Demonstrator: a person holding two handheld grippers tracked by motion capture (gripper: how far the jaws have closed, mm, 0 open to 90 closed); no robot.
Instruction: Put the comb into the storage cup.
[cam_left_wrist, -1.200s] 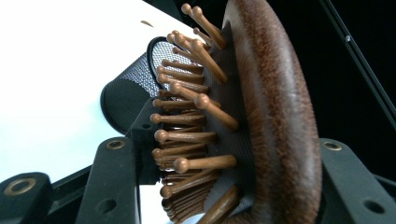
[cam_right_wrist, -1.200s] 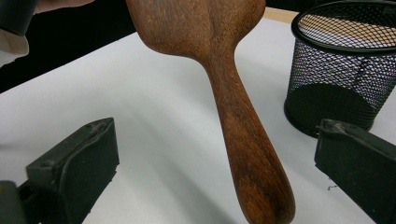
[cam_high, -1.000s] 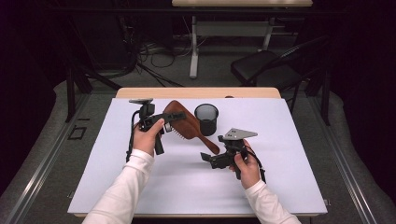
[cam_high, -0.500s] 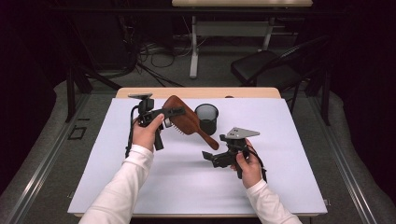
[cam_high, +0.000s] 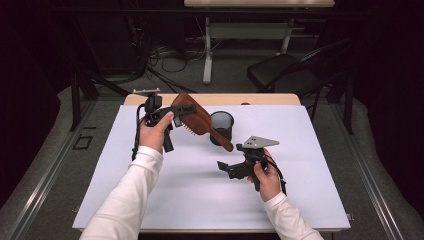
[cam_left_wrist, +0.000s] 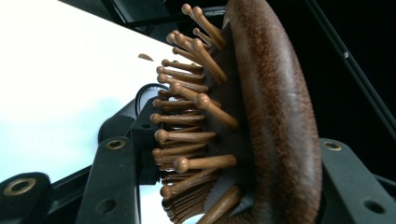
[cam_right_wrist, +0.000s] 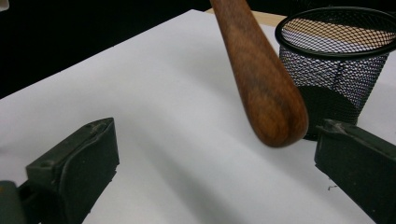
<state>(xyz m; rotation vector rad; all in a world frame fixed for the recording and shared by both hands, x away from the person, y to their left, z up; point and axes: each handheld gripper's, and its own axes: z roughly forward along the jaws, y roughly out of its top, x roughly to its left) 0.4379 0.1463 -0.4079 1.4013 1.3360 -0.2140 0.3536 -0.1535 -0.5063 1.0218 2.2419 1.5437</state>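
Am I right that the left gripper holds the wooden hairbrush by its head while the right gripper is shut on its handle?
Not quite: the right gripper is open, its fingers apart and clear of the handle, as the right gripper view shows. The left gripper does hold the wooden hairbrush by its head.

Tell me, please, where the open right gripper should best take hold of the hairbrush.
Probably the handle: the left gripper is shut on the hairbrush head, leaving the handle's rounded end free, pointing toward the right gripper. Come from that end, jaws across the narrower neck.
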